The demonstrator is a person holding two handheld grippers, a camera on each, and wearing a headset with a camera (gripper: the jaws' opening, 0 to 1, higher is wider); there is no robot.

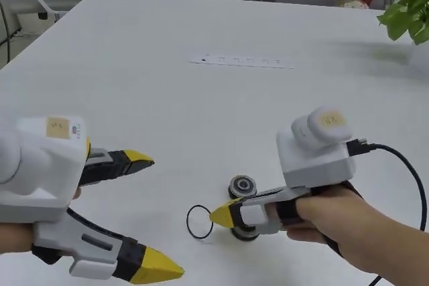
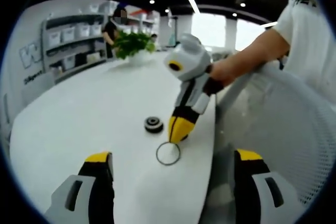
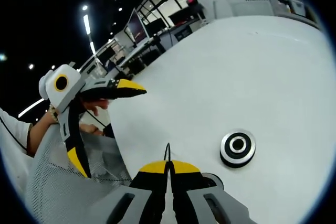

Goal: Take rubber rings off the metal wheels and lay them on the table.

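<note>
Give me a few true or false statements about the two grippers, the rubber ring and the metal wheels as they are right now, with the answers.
1. The left gripper is wide open and holds nothing. True.
2. The right gripper is shut on the rubber ring. True.
3. The rubber ring sits around a wheel. False: it is off, pinched at the jaw tips, beside the near wheel.
4. Three wheels are in view. False: two, the near wheel under the right gripper and the far wheel just beyond it.
</note>
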